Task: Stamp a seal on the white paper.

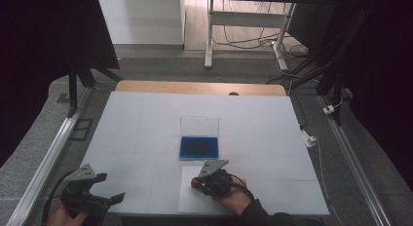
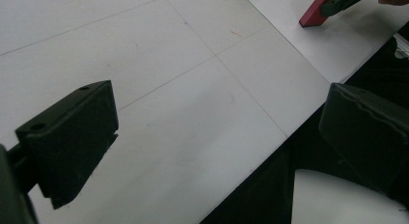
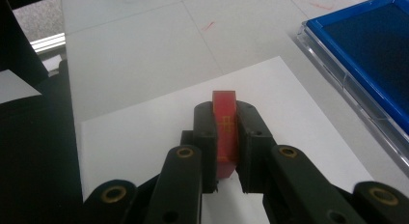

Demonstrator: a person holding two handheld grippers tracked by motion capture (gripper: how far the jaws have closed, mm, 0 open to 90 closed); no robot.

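Red stamp block clamped between right gripper jaws, its end on the white paper sheet at the table's near edge. Blue ink pad just beyond the sheet, clear lid upright behind it. Left gripper at near-left corner, jaws wide apart, holding nothing.

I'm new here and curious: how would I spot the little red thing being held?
Look at the white sheet of paper at the table's near edge. Over it the right gripper pinches a small red block, the scene's one red piece, unlike the blue ink pad behind.
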